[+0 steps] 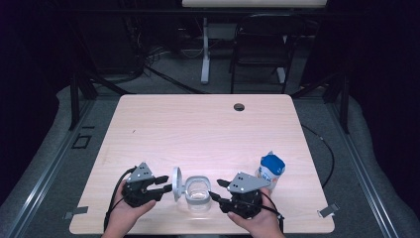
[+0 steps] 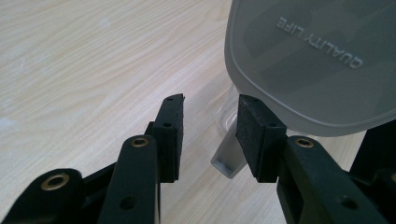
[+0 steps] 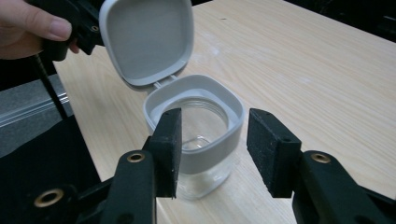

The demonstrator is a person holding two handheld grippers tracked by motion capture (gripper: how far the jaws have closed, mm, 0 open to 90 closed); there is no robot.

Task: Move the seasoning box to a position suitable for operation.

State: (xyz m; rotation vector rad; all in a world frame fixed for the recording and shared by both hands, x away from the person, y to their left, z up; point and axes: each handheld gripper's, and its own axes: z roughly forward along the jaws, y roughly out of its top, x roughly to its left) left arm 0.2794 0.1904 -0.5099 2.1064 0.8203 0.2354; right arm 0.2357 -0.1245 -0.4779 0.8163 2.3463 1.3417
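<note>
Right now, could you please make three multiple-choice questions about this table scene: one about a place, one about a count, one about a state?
1. Where does the blue-capped bottle stand?
A. beside the right gripper
B. beside the left gripper
C. at the table's far edge

2. How many containers are on the table?
A. one
B. two
C. four

3. In what state is the lid of the glass jar?
A. shut tight
B. lying apart on the table
C. flipped open, hinged to the jar

Answers:
1 A: the high view shows it by the right hand.
2 B: jar and bottle.
3 C: the right gripper view shows the lid raised on its hinge.
</note>
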